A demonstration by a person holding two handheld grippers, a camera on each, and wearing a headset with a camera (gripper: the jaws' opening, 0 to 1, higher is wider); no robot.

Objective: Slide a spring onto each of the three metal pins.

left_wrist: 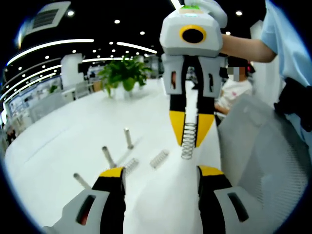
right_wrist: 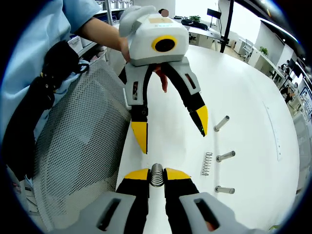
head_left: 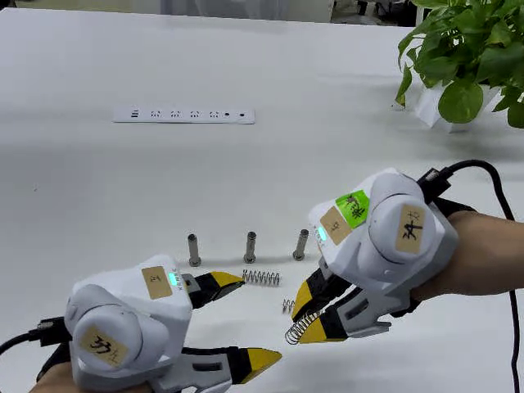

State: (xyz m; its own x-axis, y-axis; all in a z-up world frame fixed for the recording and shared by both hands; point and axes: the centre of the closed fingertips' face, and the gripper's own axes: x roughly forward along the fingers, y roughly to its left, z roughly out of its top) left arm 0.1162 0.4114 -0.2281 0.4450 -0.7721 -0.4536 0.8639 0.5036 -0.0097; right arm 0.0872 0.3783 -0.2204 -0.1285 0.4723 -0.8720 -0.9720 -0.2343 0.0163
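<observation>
**Operator:** What is the state of the right gripper (head_left: 305, 321)?

**Technician:** Its jaws are clamped on one spring (head_left: 296, 329), a thin coil of bright steel wire. The coil runs roughly along the jaws. Its free end projects past the yellow tips toward the near left.

**Operator:** Where are the pins?

**Technician:** Three pins (head_left: 250, 246) stand upright in a left-to-right row on the matt white table (head_left: 98, 188). They are smooth grey metal cylinders, and all three are bare. The right pin (head_left: 301, 244) is closest to the held spring and lies just beyond it, on the far side. The spring's free end points away from that pin.

**Operator:** What does the next move require?

**Technician:** In my judgement, the coil's long axis must be turned upright, open end down, and centred over the pin top. A thin coil is likely to flex if it is off-centre.

**Operator:** And the left gripper (head_left: 244, 319)?

**Technician:** It is at the near left with its jaws apart, holding nothing. Two loose springs (head_left: 260, 277) lie flat on the near side of the row.
</observation>
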